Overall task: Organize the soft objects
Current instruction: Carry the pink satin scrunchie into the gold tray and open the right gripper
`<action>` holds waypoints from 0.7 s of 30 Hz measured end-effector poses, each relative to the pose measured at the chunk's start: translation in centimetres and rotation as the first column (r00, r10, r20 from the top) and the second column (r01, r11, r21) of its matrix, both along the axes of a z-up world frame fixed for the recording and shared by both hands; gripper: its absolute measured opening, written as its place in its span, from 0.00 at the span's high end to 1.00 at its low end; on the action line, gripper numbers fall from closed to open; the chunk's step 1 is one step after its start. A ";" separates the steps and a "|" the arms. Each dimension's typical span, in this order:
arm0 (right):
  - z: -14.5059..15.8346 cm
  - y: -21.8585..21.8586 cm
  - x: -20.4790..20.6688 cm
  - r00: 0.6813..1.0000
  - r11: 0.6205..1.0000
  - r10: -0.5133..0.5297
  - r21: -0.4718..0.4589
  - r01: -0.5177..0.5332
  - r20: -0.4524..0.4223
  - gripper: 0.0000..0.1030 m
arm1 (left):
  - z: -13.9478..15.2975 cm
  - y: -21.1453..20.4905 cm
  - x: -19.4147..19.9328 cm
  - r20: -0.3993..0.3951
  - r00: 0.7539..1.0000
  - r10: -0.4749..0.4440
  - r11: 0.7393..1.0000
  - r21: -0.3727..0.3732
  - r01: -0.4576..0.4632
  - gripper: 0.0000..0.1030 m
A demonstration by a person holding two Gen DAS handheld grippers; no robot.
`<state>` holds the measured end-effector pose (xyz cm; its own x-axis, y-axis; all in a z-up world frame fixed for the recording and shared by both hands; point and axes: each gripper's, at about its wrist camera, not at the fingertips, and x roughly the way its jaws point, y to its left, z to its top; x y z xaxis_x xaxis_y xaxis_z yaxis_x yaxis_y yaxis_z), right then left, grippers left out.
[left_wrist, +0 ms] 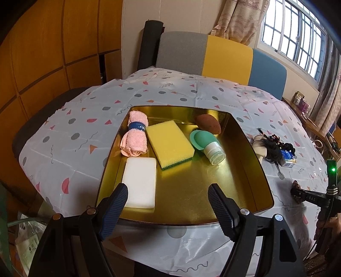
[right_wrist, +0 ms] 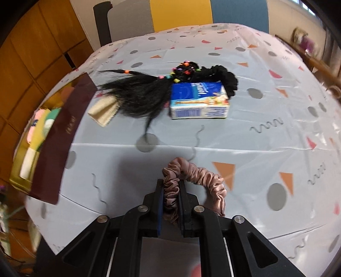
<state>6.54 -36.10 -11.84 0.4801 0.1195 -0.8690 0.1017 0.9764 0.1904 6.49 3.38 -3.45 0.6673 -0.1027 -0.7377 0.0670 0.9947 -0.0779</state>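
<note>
Pink scrunchie (right_wrist: 198,181) bottom centre, pinched at its left end, loop draped right. Towel (left_wrist: 134,133), sponge (left_wrist: 170,143), white foam (left_wrist: 139,184) in gold tray (left_wrist: 253,153), mid-frame.

Wood-panelled wall (left_wrist: 42,53) left; grey-yellow-blue chair back (left_wrist: 221,57) behind table; barred window (left_wrist: 298,36), curtain (left_wrist: 240,19), daylight.

A glossy, mirror-like gold metal tray (left_wrist: 245,153) is seen on a smooth, shiny plastic tablecloth (left_wrist: 85,119). A fluffy pink terry towel (left_wrist: 134,134), a porous yellow sponge (left_wrist: 170,144) and a matt white foam block (left_wrist: 139,181) are held in it. A satiny pink cloth scrunchie (right_wrist: 204,181) is clamped between ribbed gripper pads (left_wrist: 115,206).
</note>
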 end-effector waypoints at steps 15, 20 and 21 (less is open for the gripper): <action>7.5 6.4 1.2 0.972 0.974 0.112 0.168 -0.149 0.208 0.89 | 0.0 0.5 -0.5 0.007 1.000 0.014 1.000 -0.016 -0.014 0.23; 9.5 11.4 2.2 0.942 0.948 0.214 0.176 -0.264 0.260 0.89 | 0.1 1.0 -0.7 0.009 1.000 0.025 1.000 -0.019 -0.025 0.23; 9.9 12.3 2.2 0.934 0.941 0.235 0.178 -0.288 0.269 0.89 | 0.2 1.1 -0.7 0.011 1.000 0.029 0.999 -0.019 -0.029 0.23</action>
<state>8.71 -23.76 -1.91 0.5974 0.4371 -0.6724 -0.2267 0.8962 0.3813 5.78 4.48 -3.28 0.6782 -0.0969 -0.7284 0.0391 0.9946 -0.0959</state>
